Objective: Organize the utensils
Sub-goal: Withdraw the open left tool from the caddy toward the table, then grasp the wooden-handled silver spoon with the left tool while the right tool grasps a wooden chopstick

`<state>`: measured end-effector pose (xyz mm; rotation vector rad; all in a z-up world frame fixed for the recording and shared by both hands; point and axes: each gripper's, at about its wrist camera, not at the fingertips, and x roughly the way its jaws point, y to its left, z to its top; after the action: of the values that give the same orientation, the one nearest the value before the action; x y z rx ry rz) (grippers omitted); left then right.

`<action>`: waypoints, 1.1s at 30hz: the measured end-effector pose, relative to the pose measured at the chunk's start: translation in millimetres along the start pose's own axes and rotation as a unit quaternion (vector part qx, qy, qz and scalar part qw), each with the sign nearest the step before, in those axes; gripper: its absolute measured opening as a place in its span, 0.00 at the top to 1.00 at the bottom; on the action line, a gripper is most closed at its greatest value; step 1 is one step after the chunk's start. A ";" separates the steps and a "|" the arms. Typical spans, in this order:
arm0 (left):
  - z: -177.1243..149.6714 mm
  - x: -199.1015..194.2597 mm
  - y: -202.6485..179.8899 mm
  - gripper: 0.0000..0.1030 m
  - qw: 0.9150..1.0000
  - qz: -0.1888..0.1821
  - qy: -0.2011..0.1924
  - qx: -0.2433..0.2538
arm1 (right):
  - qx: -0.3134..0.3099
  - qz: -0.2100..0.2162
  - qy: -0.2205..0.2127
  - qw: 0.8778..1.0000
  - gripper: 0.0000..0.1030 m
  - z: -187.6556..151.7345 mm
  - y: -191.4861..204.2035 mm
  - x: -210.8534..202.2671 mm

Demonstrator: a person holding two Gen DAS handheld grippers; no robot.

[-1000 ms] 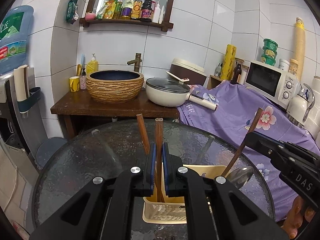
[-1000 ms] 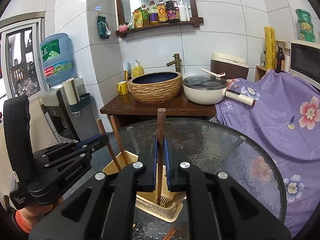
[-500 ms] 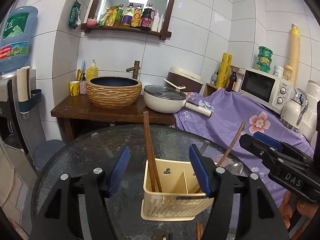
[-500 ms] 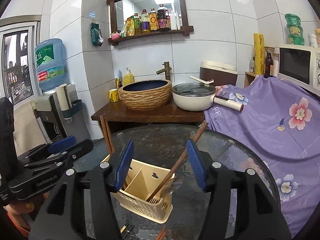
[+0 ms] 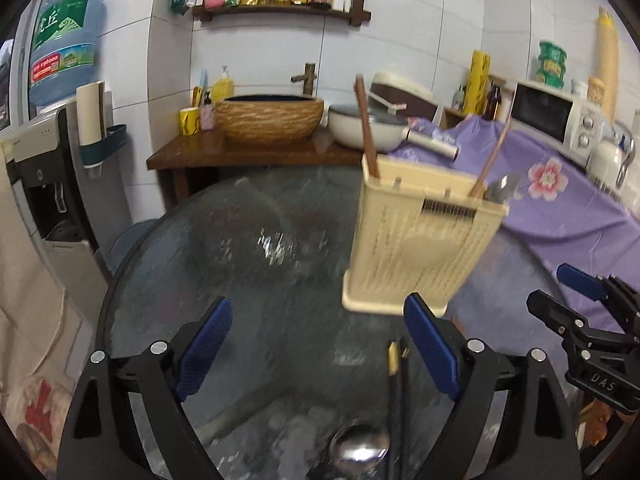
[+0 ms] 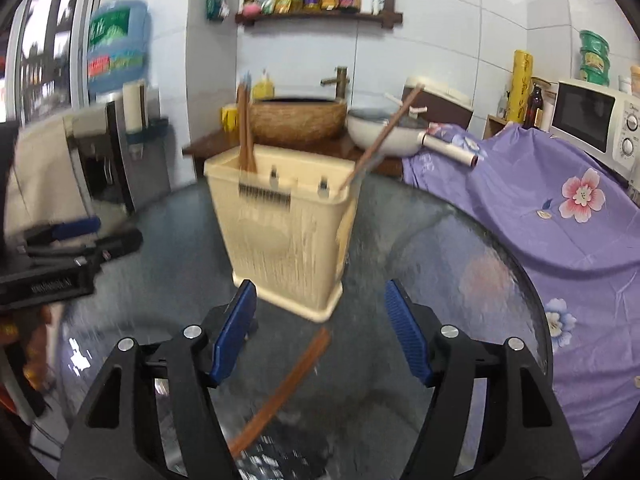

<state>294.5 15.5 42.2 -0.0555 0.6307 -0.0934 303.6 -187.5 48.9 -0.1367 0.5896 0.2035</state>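
Over glass table | left claw, right claw released, backed off | chopsticks now in caddy

I count one cream holder on one glass table. In it I see two dark chopsticks standing together at one end, one more chopstick leaning at the other, and one spoon. Loose on the glass I make out one brown chopstick, one spoon bowl, and two dark sticks, though blur makes that pair uncertain.
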 end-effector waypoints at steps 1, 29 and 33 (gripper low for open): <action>-8.0 -0.3 1.2 0.19 1.000 0.004 0.005 0.001 | -0.009 -0.006 0.008 1.000 0.35 -10.5 4.3 1.9; -112.4 -8.1 -2.7 0.49 0.995 -0.009 0.097 0.002 | 0.020 -0.011 0.145 0.989 0.35 -112.7 10.5 14.8; -112.4 -7.0 -11.6 0.49 0.995 -0.015 0.102 0.015 | 0.021 -0.007 0.151 0.988 0.36 -111.2 3.3 17.4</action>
<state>221.6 2.1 -43.4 -0.0267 0.8316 -0.1383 257.3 -202.3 -52.6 -0.1320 0.8935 0.1573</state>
